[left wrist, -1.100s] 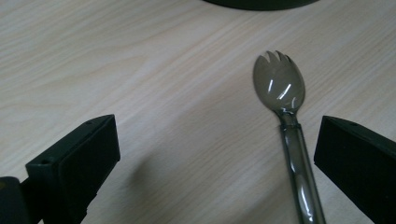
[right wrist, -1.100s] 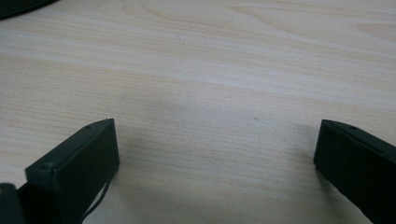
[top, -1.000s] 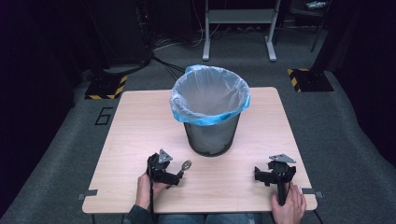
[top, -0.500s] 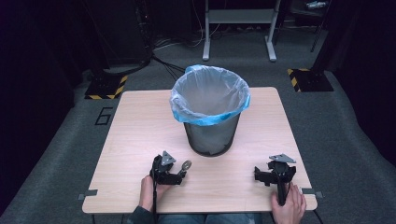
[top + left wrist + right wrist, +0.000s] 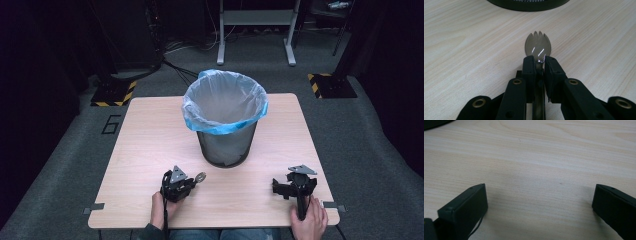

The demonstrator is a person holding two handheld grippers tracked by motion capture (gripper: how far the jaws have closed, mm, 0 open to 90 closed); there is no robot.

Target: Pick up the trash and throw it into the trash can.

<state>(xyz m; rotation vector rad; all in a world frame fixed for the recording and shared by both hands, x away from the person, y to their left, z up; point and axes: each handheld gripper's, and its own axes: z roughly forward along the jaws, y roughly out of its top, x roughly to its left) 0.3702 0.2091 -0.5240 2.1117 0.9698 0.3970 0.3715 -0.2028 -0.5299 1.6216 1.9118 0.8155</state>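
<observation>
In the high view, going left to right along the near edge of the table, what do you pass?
Left gripper, shut on a spork whose head pokes out to its right → bare table → right gripper, jaws open.

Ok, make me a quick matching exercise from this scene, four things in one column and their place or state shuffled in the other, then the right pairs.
Things:
1. spork
2. left gripper
3. right gripper
4. bin

States:
A. lined with a blue bag
B. jaws wide apart, nothing between them
C. closed on a handle
D. lying on the table, head toward the bin

Pairs: 1-D, 2-C, 3-B, 4-A
</observation>
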